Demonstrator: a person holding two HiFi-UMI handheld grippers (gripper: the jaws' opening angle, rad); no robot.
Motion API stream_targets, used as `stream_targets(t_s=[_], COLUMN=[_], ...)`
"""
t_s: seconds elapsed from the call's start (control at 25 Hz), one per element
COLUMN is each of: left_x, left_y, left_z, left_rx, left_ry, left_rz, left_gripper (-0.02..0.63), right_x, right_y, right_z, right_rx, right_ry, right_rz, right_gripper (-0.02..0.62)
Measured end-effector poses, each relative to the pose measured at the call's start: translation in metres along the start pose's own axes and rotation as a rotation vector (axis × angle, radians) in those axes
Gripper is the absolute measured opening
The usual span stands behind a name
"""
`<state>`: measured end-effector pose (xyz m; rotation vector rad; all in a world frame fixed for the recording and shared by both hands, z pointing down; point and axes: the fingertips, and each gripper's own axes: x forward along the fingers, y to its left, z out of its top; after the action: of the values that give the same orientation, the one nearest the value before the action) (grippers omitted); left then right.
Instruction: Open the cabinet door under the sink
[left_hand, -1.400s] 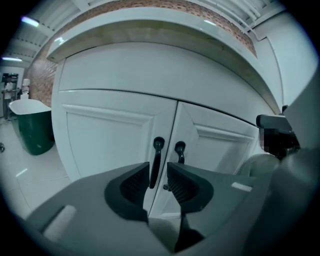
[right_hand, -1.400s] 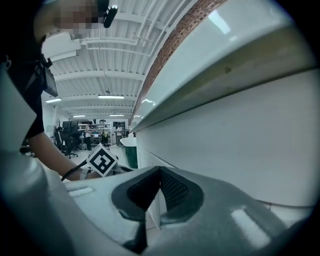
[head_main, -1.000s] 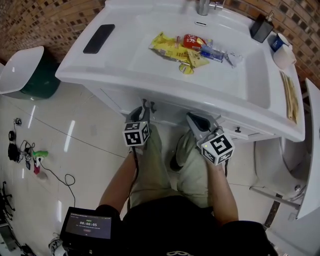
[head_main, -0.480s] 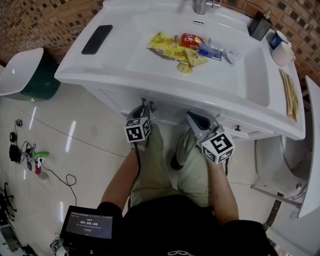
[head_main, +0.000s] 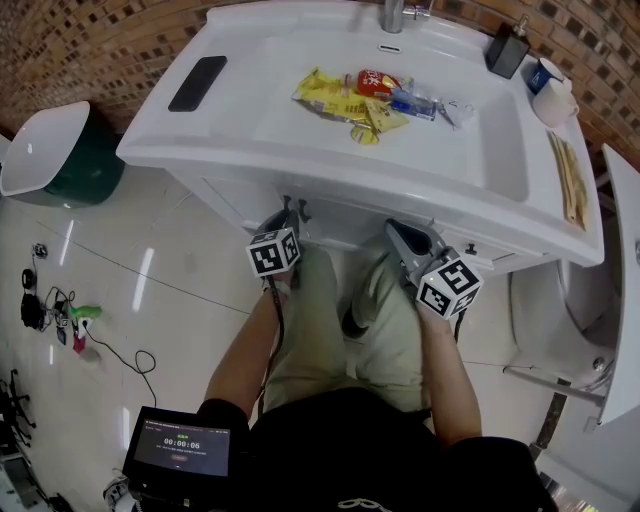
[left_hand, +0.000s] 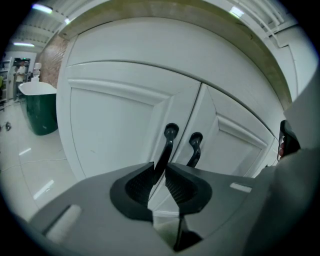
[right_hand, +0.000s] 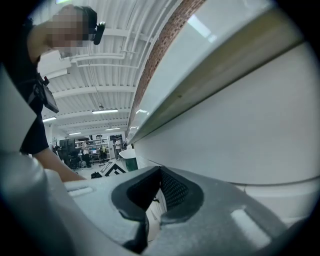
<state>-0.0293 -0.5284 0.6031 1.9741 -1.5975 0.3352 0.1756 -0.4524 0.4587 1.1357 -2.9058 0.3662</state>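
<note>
Person stands at the sink (head_main: 500, 195), both grippers low in front of the cabinet (head_main: 232, 200) under it. That's the task's thing; its two doors are shut, edges meeting in the middle.

The left gripper (left_hand: 160, 171) tilts down at that middle line. Its jaws have just been closing and are now narrow, w/ the dark handle (left_hand: 168, 142) of the left door (left_hand: 110, 130) running btwn them; pads look pressed on its lower part. Makes sense: the handles sit side by side at the doors' inner edges, presumably far from the hinges, so a pull there swings a door w/ least effort. The 2nd handle (left_hand: 194, 149), on the right door (left_hand: 240, 150), is just beside, outside the jaws, untouched.

The right gripper (right_hand: 157, 180) is held off to the side, close under the sink's edge, pointing along the cabinet front. Jaws a little apart, nothing btwn them. Prob parked there to stay out of the door's swing, or waiting for the other door; can't say which.

Judgement: grip about done, pull not begun. Next move calls for drawing back toward the person's legs (head_main: 330, 320) in an arc. The legs are near, so room is tight. Risk: the thin curved handle slips out if the pull goes straight, not w/ the arc
</note>
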Motion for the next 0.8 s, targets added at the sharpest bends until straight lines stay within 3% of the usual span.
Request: stream_targets(t_s=[0.16, 0.36, 0.8], left_x=[-0.007, -0.02, -0.064], left_y=[0.001, 0.006, 0.021], left_z=[-0.004, -0.01, -0.033], left_rx=[-0.003, 0.124, 0.135], left_ry=[-0.008, -0.04, -0.046], left_rz=[-0.011, -0.002, -0.036], left_gripper=[0.083, 0.069, 0.067], right_x=[-0.013, -0.032, -0.062], right_y=[0.016, 0.034, 0.067], right_z=[-0.008, -0.016, -0.029], right_rx=[-0.028, -0.037, -0.028], right_ry=[0.022, 0.023, 0.026], right_rz=[-0.007, -0.022, -0.041], right_gripper=[-0.008, -0.008, -0.008])
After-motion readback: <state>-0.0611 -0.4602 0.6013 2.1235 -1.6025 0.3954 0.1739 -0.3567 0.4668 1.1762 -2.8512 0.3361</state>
